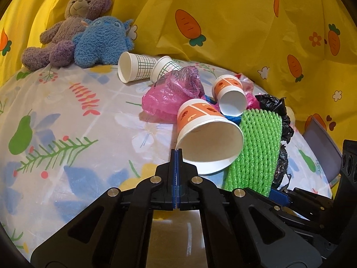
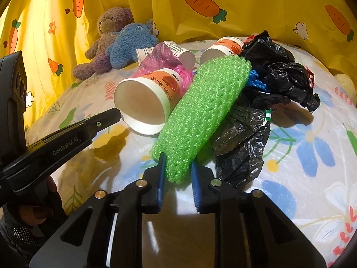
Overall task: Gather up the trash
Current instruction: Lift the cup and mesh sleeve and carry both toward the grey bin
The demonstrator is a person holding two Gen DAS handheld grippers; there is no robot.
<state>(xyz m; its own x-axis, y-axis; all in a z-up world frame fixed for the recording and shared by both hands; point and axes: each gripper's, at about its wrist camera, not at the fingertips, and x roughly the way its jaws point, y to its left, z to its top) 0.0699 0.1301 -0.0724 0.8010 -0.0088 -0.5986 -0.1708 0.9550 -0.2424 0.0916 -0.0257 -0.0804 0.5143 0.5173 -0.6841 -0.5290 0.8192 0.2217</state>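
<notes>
floral tablecloth — ribbed bright-green foam net in right claw

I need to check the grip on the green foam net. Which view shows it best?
The right wrist view: the net lies full length, its near end between the right gripper's pads. The left wrist view shows it sideways, its near end hidden.

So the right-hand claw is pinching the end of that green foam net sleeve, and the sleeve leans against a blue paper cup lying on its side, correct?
Nearly. The right gripper does pinch the green foam net sleeve, but the tipped paper cup beside it is orange and white, not blue. The right wrist view shows this.
</notes>
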